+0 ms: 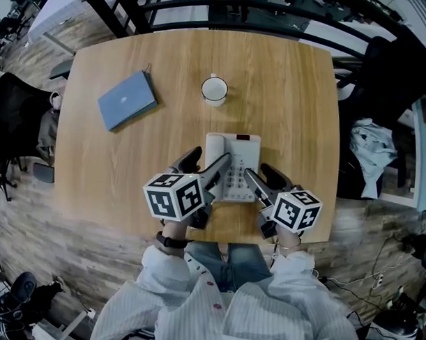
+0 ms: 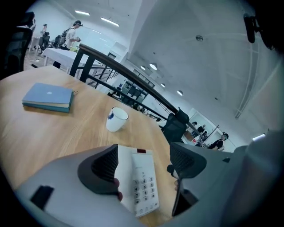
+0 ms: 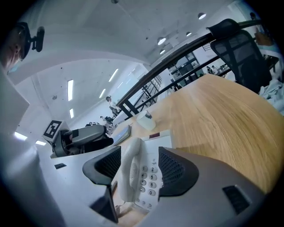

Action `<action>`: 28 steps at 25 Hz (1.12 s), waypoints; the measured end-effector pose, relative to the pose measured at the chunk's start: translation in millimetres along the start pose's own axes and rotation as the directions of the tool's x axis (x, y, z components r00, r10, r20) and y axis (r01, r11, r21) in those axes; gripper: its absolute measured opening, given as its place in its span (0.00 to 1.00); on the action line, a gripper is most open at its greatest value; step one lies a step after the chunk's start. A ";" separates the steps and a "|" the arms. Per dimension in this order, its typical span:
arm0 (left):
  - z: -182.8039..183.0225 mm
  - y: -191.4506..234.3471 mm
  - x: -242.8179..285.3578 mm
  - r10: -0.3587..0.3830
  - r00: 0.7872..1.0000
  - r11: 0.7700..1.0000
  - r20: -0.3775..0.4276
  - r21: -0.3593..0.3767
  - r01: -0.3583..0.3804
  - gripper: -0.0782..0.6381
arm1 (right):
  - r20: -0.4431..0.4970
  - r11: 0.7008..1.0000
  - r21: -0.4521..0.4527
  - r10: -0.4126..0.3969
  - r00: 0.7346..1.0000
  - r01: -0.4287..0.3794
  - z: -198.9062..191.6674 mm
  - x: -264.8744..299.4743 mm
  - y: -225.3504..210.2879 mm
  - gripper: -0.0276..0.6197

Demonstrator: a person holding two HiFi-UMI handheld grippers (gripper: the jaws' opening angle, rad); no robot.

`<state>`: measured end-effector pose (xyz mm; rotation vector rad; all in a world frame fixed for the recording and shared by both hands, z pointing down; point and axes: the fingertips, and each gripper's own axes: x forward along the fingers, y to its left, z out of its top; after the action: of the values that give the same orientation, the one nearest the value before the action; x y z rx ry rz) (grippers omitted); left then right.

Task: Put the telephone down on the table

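Note:
A white telephone (image 1: 236, 149) lies flat on the wooden table (image 1: 292, 99) near its front edge, with a red patch at its far end. Its handset (image 3: 130, 170) rests along the left side beside the keypad (image 2: 145, 186). My left gripper (image 1: 210, 159) hovers open over the phone's left part, with its jaws wide apart and the base showing between them. My right gripper (image 1: 257, 171) is also open, at the phone's right side. In the right gripper view the handset and keypad show in the gap between the jaws.
A white mug (image 1: 214, 90) stands beyond the phone. A blue notebook (image 1: 127, 100) lies at the far left. The table's front edge is just under my hands. A black chair (image 1: 384, 74) with clothes stands off the right side.

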<state>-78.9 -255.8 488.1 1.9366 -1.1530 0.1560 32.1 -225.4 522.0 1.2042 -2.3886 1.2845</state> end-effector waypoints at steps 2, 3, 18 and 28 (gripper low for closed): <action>16.1 -14.8 -8.3 -0.047 0.998 0.999 0.043 -0.021 0.048 0.63 | 0.020 1.000 -0.018 0.019 1.000 -0.019 11.2 -3.0 12.5 0.47; 24.6 -23.7 -13.6 -0.079 0.995 0.996 0.067 -0.040 0.082 0.63 | 0.029 0.999 -0.029 0.030 0.999 -0.029 16.6 -5.2 19.1 0.47; 106.5 -113.1 -101.7 -0.319 0.908 0.947 0.270 0.071 0.312 0.50 | 0.207 0.969 -0.173 0.210 0.956 -0.176 86.0 -49.6 129.1 0.26; 106.2 -147.1 -129.2 -0.430 0.858 0.903 0.281 0.125 0.412 0.30 | 0.233 0.923 -0.302 0.314 0.921 -0.238 109.9 -83.6 188.7 0.14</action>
<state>-70.5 -215.9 269.1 2.2740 -0.8848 -0.3597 -26.4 -204.4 296.6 1.0497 -2.9108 0.8540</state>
